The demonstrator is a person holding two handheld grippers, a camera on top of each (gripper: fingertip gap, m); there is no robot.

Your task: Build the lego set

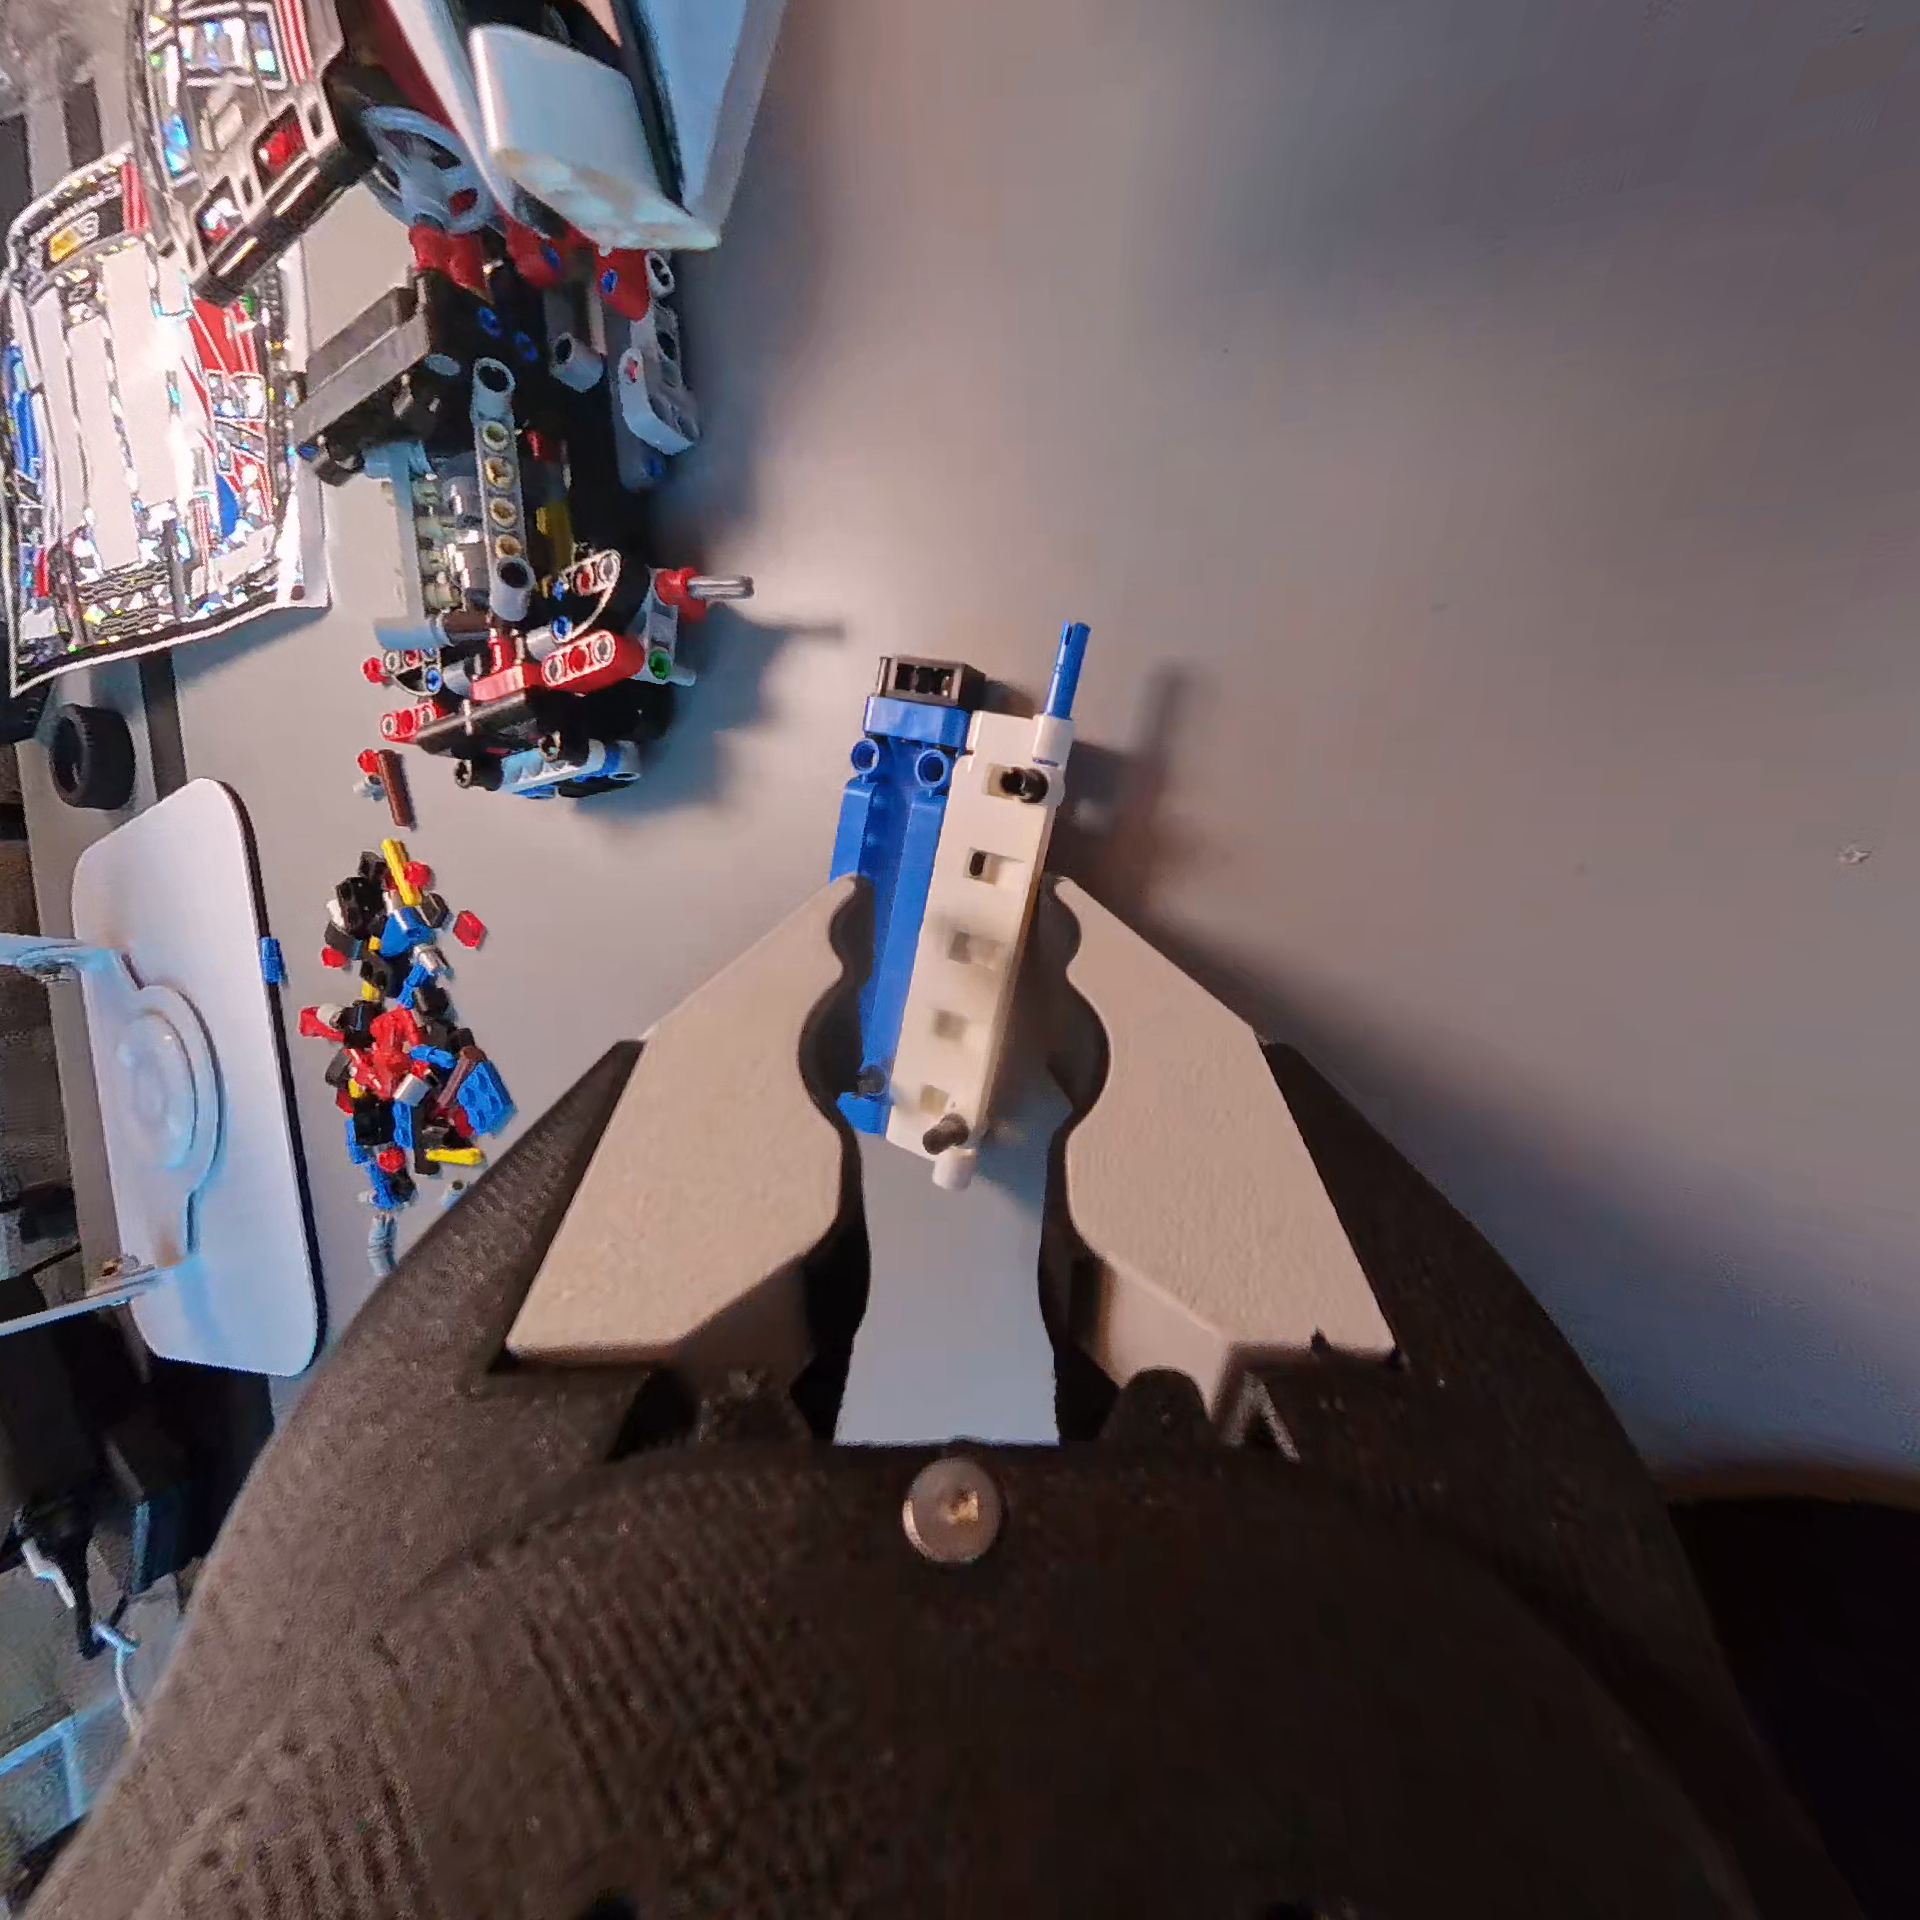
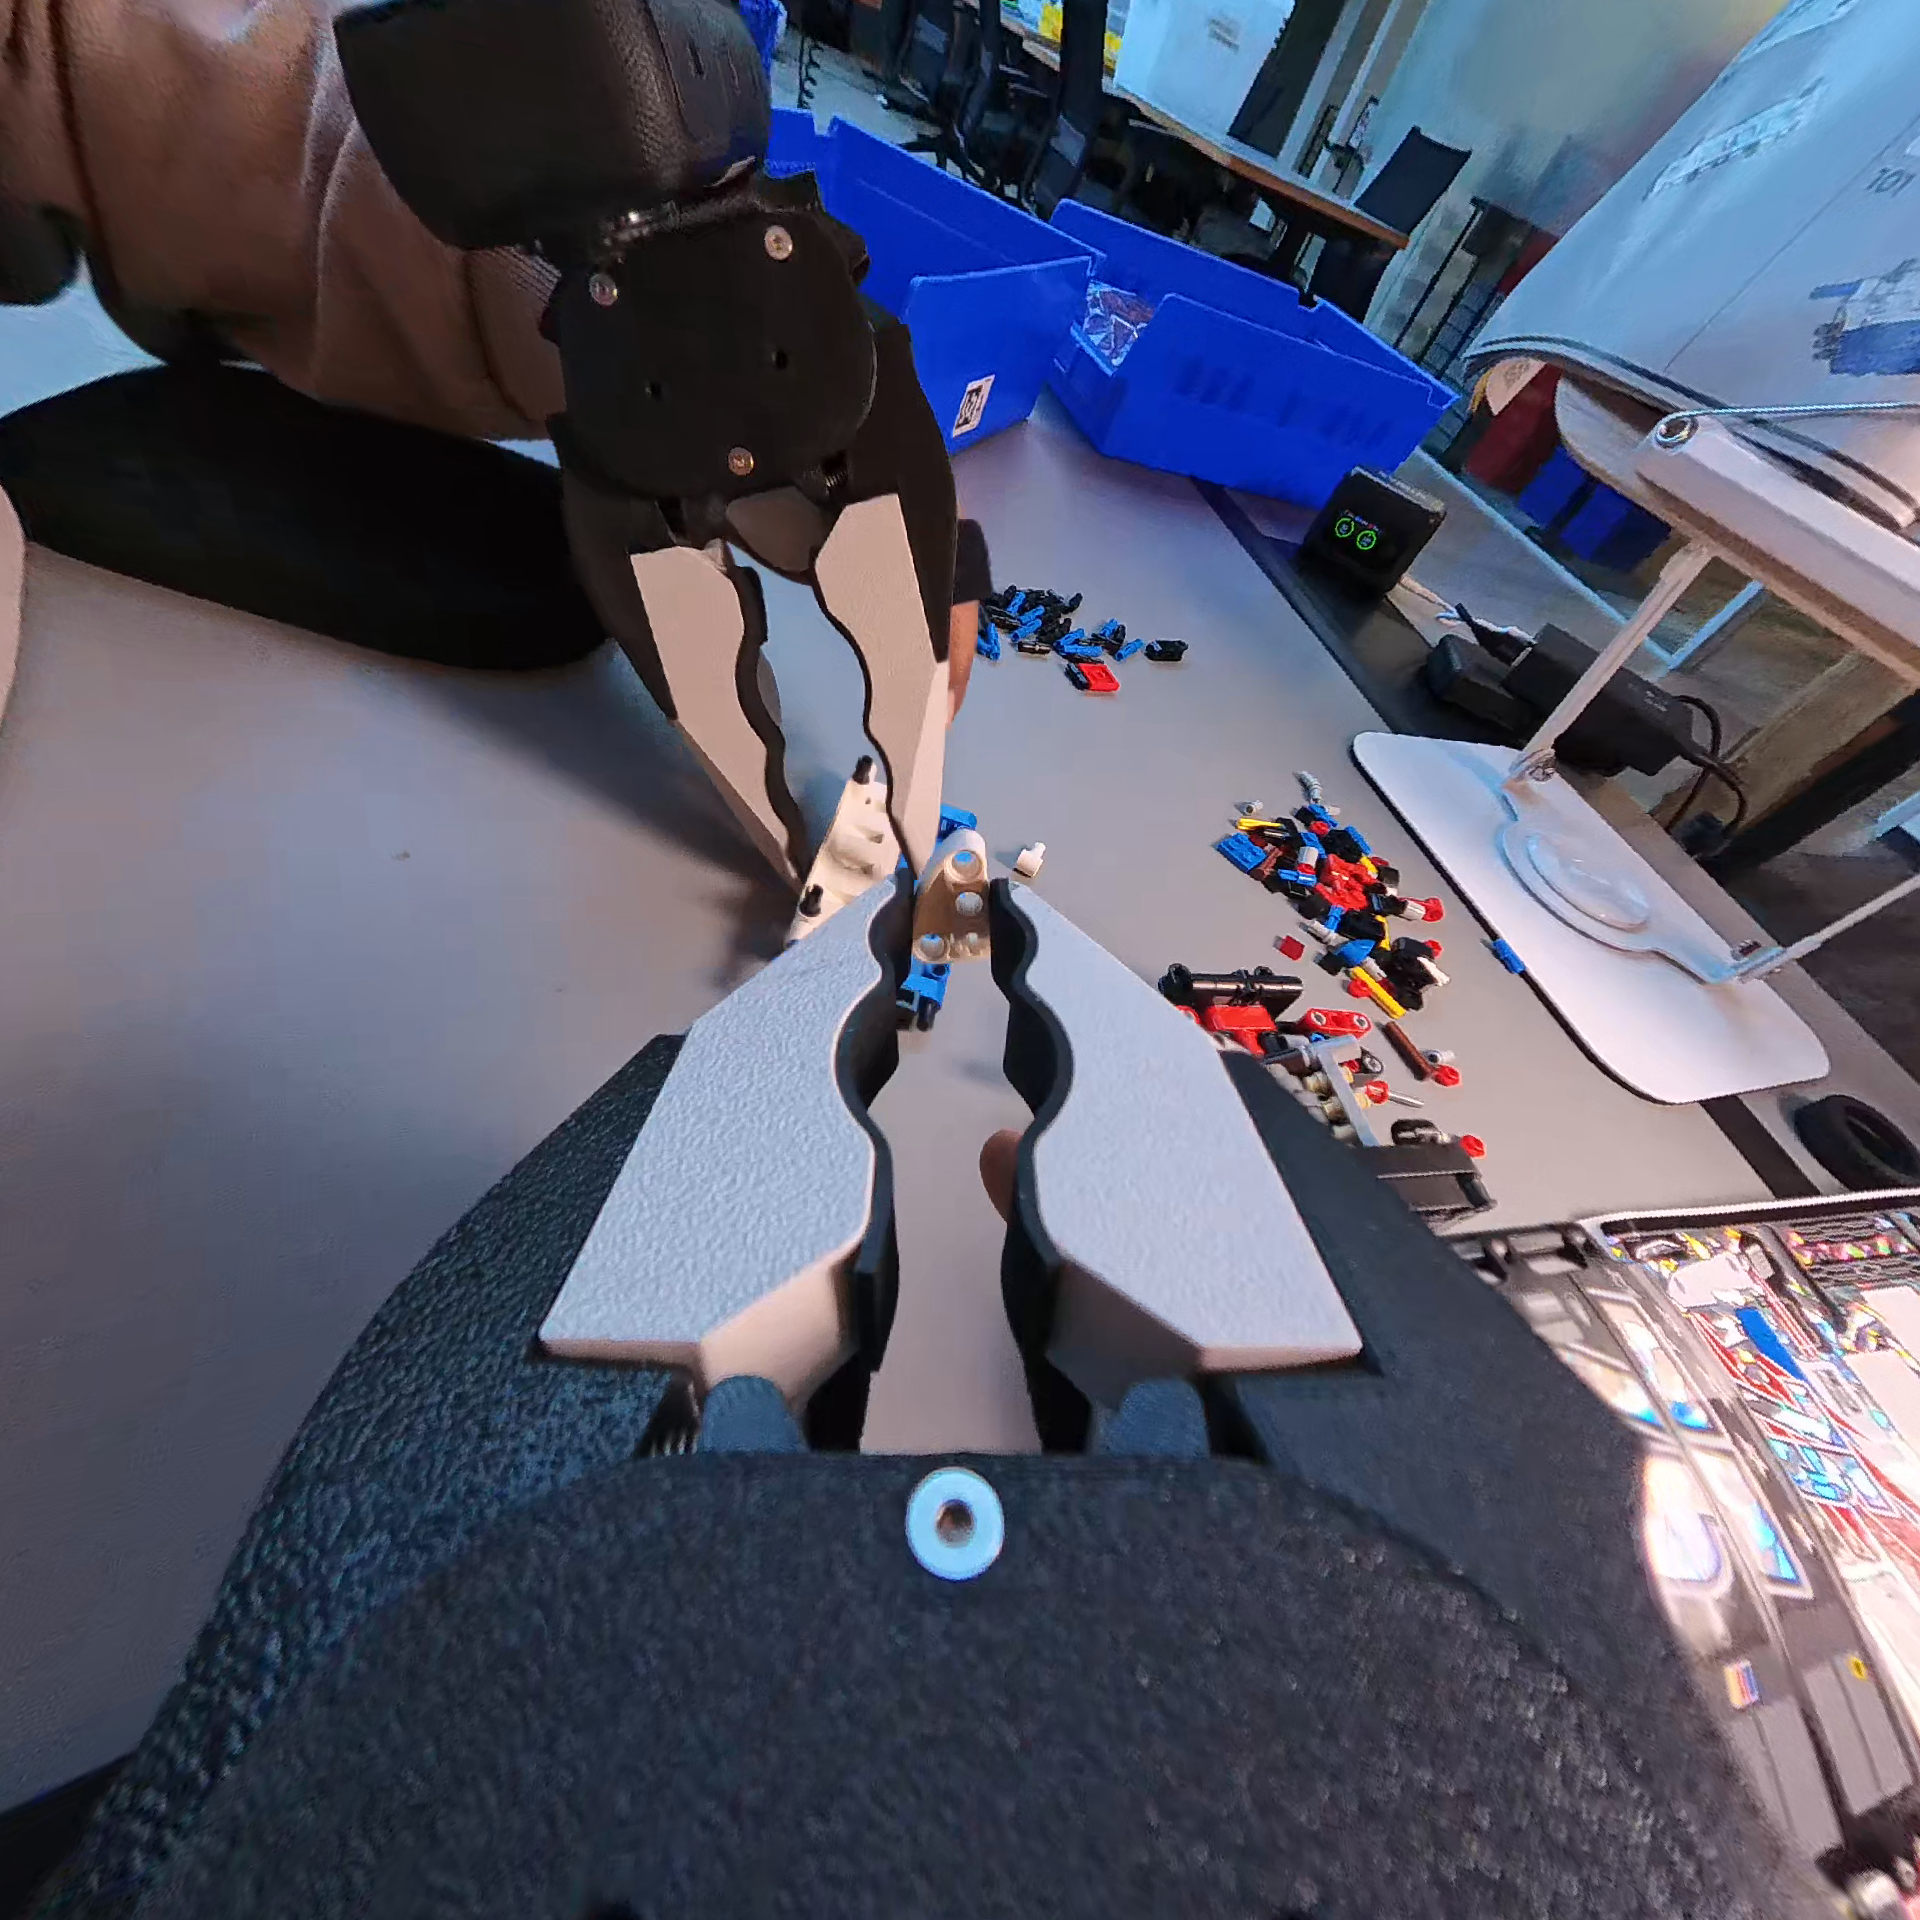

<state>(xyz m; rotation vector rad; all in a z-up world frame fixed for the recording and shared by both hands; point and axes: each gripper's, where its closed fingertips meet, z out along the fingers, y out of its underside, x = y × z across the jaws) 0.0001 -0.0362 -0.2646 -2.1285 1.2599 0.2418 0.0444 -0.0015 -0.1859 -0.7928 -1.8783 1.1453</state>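
Left gripper (image 1: 948, 894) points steeply down at the grey table (image 1: 1455, 520), clamped on the blue-and-white lego subassembly (image 1: 940, 935), held upright just over the surface. Right gripper (image 2: 948, 899) comes in low and level, tips pinching a tan lego piece (image 2: 954, 909) right against that subassembly. Loose brick pile (image 2: 1340, 904) and partly built model (image 1: 520, 540) sit off to the side.

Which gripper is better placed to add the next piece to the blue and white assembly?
Right. The left gripper is shut on the blue and white assembly, holding it. The right gripper carries a tan piece right beside it.
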